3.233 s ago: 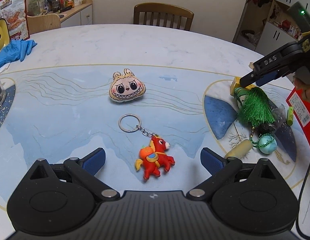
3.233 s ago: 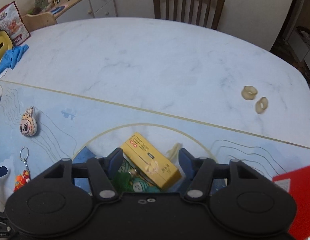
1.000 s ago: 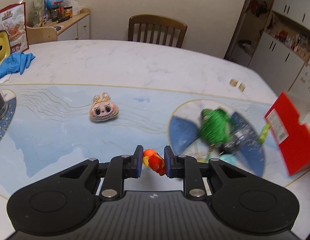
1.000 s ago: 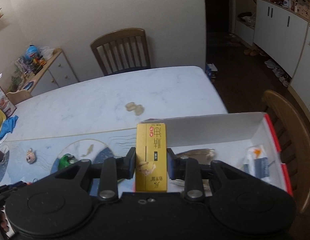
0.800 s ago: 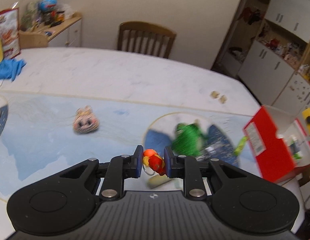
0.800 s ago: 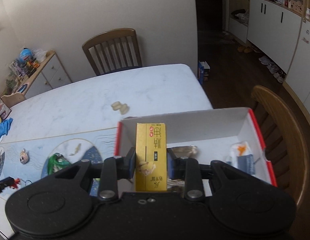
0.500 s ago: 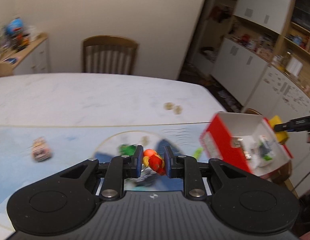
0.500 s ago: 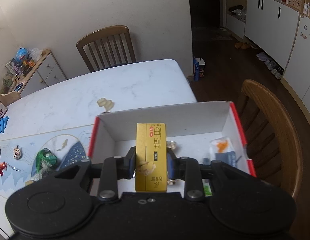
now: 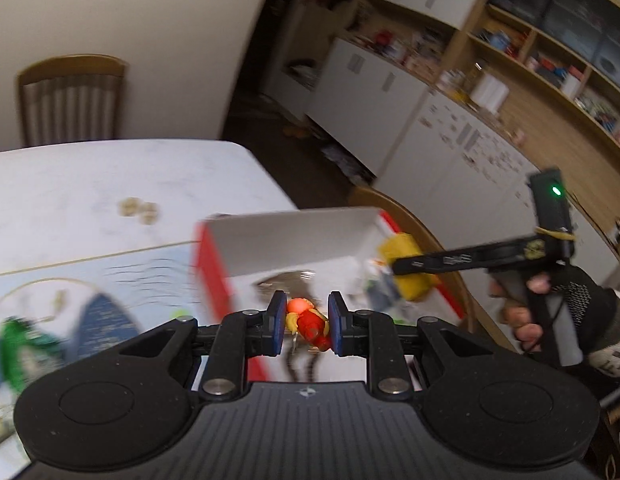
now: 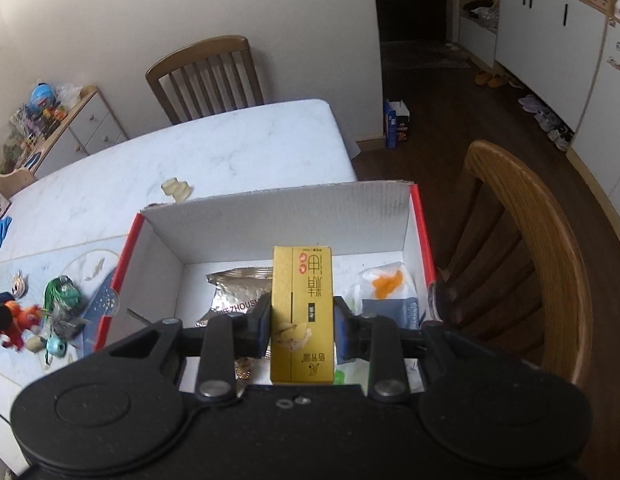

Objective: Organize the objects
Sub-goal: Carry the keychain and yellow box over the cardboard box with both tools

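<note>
My left gripper [image 9: 306, 322] is shut on the red and orange horse keychain [image 9: 308, 322], whose ring and chain hang blurred below the pads. It hovers at the near left side of the red cardboard box [image 9: 214, 276]. My right gripper [image 10: 302, 320] is shut on the upright yellow carton [image 10: 302, 312] above the white inside of the box [image 10: 270, 220]. From the left wrist view the right gripper [image 9: 405, 270] with the yellow carton [image 9: 401, 246] hangs over the box's right end, held by a gloved hand [image 9: 573, 312]. The keychain [image 10: 16, 320] shows blurred at the right view's left edge.
Inside the box lie a silver foil packet [image 10: 234, 288] and a white bag with orange pieces [image 10: 385, 284]. A green tassel [image 10: 62, 292], a teal ball [image 10: 56, 346] and a small plush face [image 10: 18, 283] lie on the blue mat. Two beige rings [image 10: 177, 190] sit beyond the box. A wooden chair [image 10: 521, 248] stands right of it.
My left gripper has swung right across the table with the keychain, from over the mat to the box. My right gripper has come lower over the box with the carton.
</note>
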`<state>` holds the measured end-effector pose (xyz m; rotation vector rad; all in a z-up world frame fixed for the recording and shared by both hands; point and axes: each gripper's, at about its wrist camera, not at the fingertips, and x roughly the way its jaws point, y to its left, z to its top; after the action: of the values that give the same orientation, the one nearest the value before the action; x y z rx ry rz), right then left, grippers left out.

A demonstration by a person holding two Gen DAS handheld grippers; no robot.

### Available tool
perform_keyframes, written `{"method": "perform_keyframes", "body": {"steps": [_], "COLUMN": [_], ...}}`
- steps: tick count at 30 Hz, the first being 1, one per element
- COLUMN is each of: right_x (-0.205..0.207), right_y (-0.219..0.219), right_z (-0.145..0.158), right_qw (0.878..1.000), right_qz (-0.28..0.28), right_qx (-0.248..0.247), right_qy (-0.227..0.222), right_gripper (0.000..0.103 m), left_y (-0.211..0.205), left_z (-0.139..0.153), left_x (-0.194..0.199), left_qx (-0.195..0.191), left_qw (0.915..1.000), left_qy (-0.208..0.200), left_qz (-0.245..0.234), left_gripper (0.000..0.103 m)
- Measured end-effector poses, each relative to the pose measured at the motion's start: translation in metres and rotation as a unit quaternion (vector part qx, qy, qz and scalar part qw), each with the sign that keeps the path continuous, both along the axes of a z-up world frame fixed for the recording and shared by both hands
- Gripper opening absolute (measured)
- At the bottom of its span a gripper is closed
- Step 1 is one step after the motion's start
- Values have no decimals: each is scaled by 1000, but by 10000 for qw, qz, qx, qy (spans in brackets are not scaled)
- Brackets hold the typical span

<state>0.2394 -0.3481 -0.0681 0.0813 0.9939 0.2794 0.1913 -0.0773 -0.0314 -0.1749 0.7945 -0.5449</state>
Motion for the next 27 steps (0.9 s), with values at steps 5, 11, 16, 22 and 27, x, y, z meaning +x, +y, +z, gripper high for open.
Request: {"method": "perform_keyframes", "body": {"steps": [5, 11, 16, 22, 27], "right_x": [15, 32, 44, 56, 56], "right_y": [4, 15, 25, 24, 26], "right_z": [-14, -33, -45, -64, -73], "right_qw": [9994, 9985, 9966, 9953, 9942], "right_qz": [282, 414, 611, 559, 638], "right_qx": [40, 8, -212, -191, -268], "right_qy": [220, 359, 504, 761, 829], "right_gripper": [29, 29, 29, 29, 30], "left_y": [-52, -92, -113, -125, -134], "left_z": [-27, -61, -80, -101, -111], "left_x": [24, 39, 46, 54, 57], "left_qx": [198, 437, 638, 945, 1243], "left_qw": [9988, 9956, 9921, 9886, 9847], "left_qy": [283, 557, 700, 851, 888], "left_qz": [-360, -618, -822, -809, -842], "left_gripper": [22, 22, 22, 22, 22]}}
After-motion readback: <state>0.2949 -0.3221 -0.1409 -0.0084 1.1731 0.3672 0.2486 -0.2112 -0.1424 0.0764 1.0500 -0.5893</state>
